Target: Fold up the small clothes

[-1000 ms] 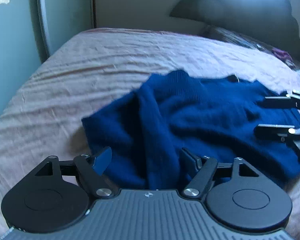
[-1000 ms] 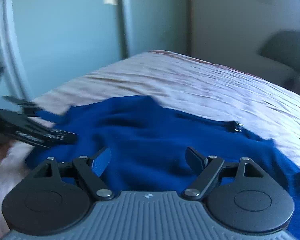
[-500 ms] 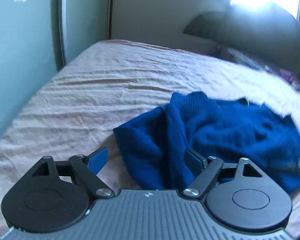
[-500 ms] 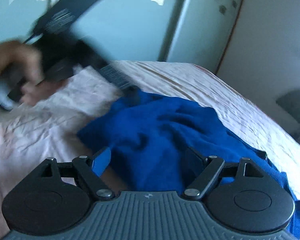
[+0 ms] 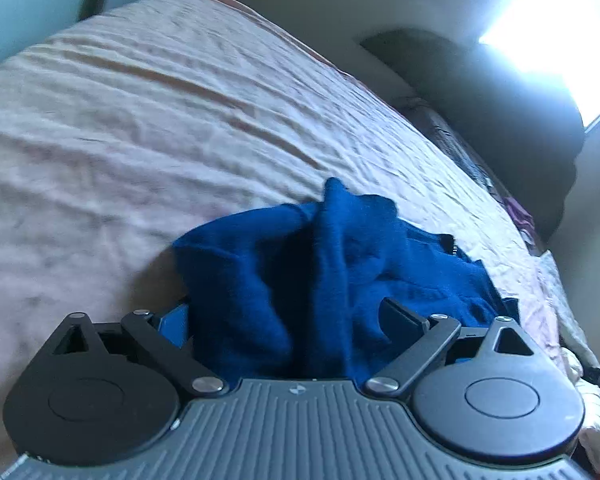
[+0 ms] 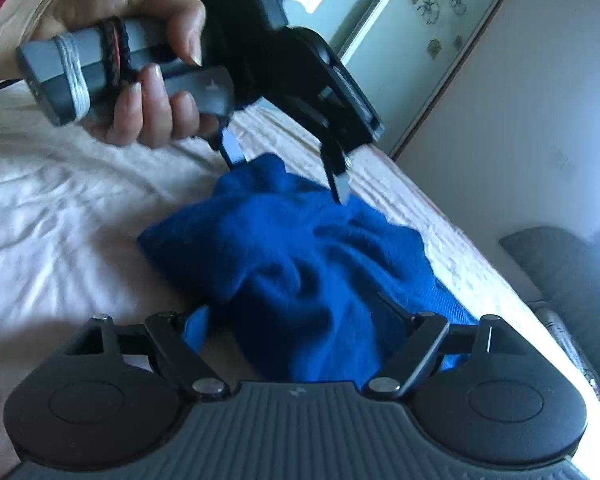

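1. Over on the left: left gripper (image 6: 286,178) poised above the far edge of the blue sweater (image 6: 300,264), jaws spread wide, nothing pinched.
2. Centre: sweater bunched in a heap on the pink bedsheet (image 5: 140,120), unfolded.
3. Right: right gripper (image 6: 292,320) jaws apart, straddling cloth, no grip.
4. Probably pre-fold; next, pinch edges and spread flat.
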{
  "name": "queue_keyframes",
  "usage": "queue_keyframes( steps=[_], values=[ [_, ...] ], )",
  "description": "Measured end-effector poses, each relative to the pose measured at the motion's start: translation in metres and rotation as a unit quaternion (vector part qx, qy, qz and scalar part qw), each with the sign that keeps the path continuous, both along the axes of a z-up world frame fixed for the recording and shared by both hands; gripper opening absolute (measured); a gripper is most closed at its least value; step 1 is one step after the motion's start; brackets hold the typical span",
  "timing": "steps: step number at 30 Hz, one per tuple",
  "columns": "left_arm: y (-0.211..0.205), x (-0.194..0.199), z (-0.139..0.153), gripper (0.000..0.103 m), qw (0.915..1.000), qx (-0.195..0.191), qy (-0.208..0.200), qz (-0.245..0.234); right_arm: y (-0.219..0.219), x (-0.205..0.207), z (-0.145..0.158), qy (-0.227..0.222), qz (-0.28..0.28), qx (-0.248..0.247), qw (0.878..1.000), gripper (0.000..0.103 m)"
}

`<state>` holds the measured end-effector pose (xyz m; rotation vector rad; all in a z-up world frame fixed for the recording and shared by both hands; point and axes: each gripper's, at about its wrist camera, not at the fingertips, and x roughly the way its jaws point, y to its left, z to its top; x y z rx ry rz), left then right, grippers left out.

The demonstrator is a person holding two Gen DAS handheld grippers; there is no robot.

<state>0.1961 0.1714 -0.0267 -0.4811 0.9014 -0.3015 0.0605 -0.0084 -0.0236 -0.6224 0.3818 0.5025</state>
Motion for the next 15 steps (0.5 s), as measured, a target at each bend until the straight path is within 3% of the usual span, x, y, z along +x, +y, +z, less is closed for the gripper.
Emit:
queue_keyframes(
  steps=[3, 4, 6, 8, 9, 11, 15],
  values=[
    [-0.008, 0.011, -0.002, 0.095, 0.9999, -0.003, -0.006, -0.009, 0.014, 0.006, -0.002, -0.02, 0.001, -0.008, 1.0, 0.08],
    [-0.012, 0.016, -0.002, 0.093, 0.9999, -0.005, -0.007, -0.015, 0.019, 0.007, -0.003, -0.026, 0.006, -0.014, 1.0, 0.072],
    [-0.018, 0.023, -0.002, 0.08, 0.9996, -0.012, -0.006, -0.024, 0.027, 0.009, -0.006, -0.024, 0.019, -0.022, 0.999, 0.054],
    [-0.024, 0.032, -0.004, 0.051, 0.9993, -0.009, 0.008, -0.036, 0.033, 0.012, -0.007, -0.011, 0.029, -0.017, 0.999, 0.034],
    [-0.028, 0.036, -0.005, 0.043, 0.9992, 0.002, 0.013, -0.039, 0.034, 0.013, -0.007, -0.006, 0.033, -0.016, 0.999, 0.032],
    [-0.035, 0.04, -0.006, 0.017, 0.9985, 0.025, 0.019, -0.044, 0.034, 0.013, -0.007, -0.003, 0.036, -0.013, 0.999, 0.023],
    [-0.04, 0.038, -0.004, 0.013, 0.998, 0.044, 0.014, -0.042, 0.026, 0.016, -0.004, 0.008, 0.04, 0.017, 0.999, 0.015]
  ],
)
